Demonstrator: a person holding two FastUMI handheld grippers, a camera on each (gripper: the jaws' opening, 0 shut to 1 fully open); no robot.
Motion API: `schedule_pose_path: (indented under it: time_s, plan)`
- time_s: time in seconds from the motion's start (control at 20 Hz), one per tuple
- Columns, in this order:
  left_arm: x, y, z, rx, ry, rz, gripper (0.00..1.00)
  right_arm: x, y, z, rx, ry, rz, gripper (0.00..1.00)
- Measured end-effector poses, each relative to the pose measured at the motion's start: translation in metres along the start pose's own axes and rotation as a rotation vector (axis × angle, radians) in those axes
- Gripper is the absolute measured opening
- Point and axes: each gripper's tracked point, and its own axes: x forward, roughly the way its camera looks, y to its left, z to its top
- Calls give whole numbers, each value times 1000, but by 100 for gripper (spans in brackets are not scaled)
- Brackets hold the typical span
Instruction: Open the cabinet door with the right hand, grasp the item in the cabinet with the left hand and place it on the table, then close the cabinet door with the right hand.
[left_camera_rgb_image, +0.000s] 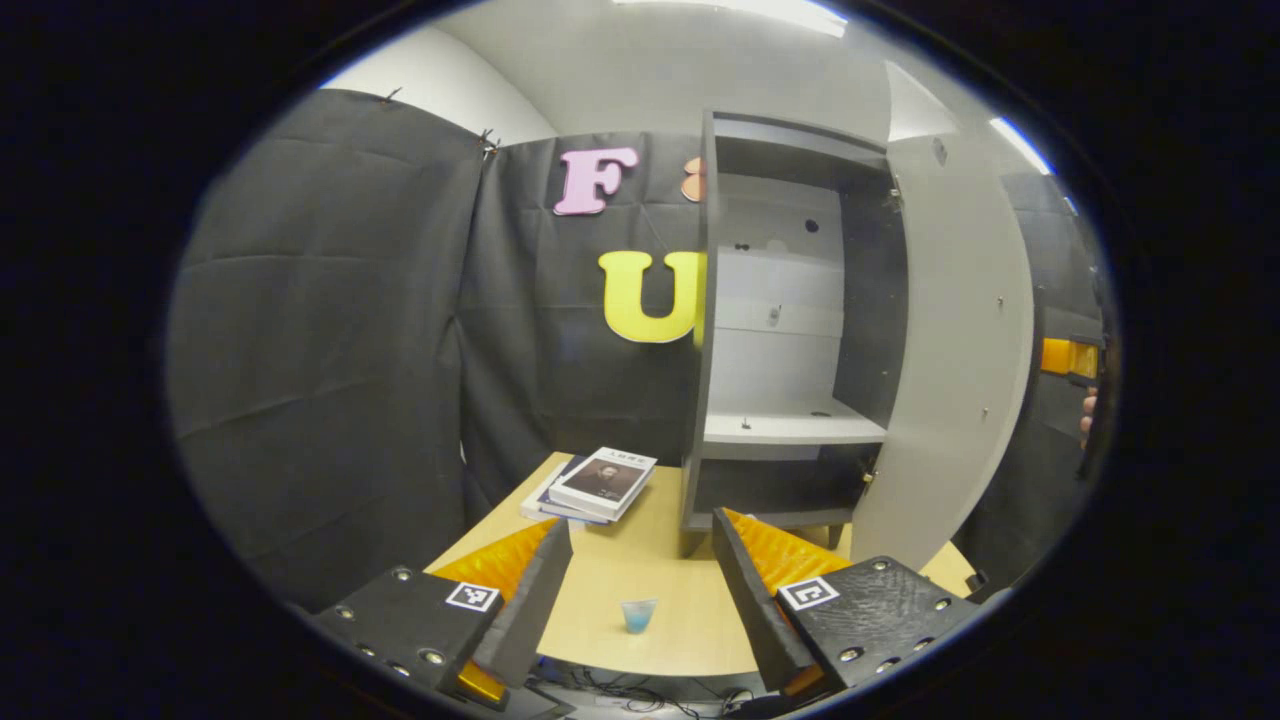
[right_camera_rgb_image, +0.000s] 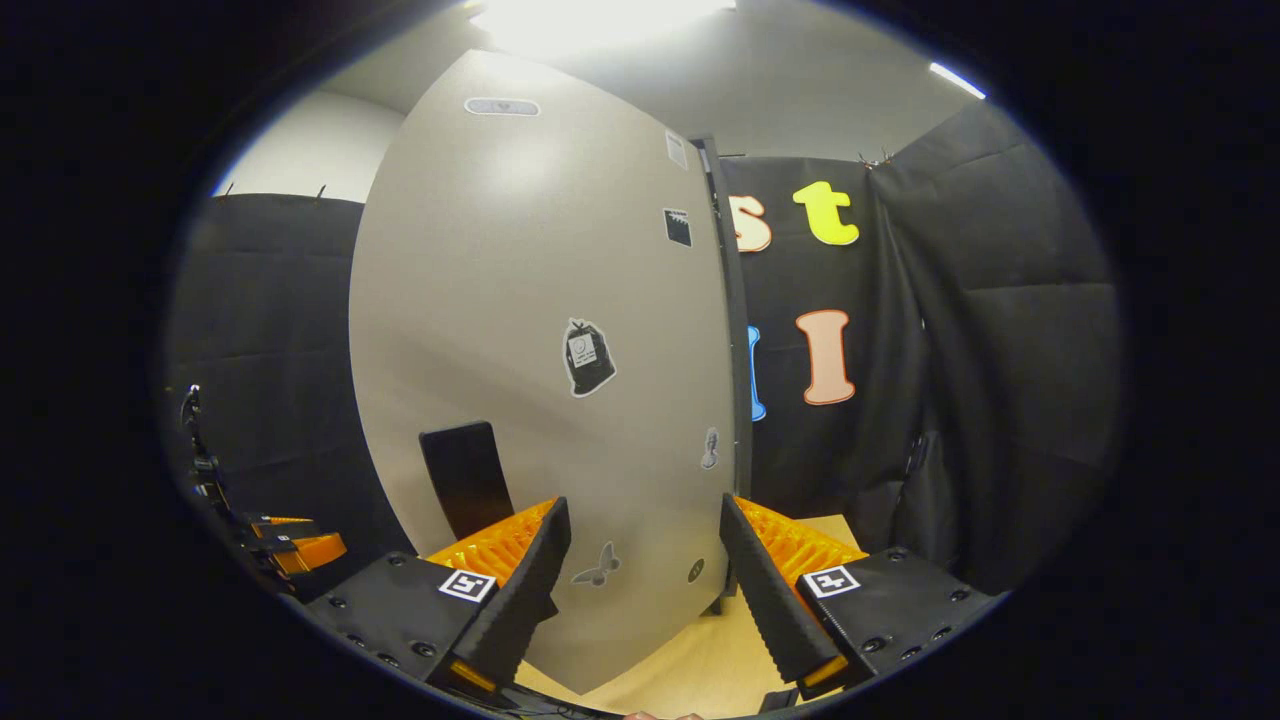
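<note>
Cabinet (left_camera_rgb_image: 790, 330) door (right_camera_rgb_image: 540, 330) swung open, small cup (left_camera_rgb_image: 639, 614) on the tabletop (left_camera_rgb_image: 640, 570).
Cabinet stands at the tabletop's back, door hanging wide to its right, inner shelf (left_camera_rgb_image: 790, 428) bare. Books (left_camera_rgb_image: 595, 485) stacked left of the cabinet. Cup sits upright near the front edge, apart from both. Left tongs (left_camera_rgb_image: 640, 570) wide, holding nothing, above the cup. Right tongs (right_camera_rgb_image: 645, 570) wide, empty, facing the door's outer face beside the dark handle (right_camera_rgb_image: 465, 478).

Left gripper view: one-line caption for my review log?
Open left gripper above a small cup on the table, cabinet door open.
</note>
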Motion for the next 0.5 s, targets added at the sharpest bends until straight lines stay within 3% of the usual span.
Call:
schedule_pose_path:
  time_s: [0.45,0.5]
  plan:
    - [1,32,-7,-7,28,41,86,86,82,3,31,18,159,97]
    - [2,34,-6,-6,25,42,86,91,86,3,30,16,162,93]
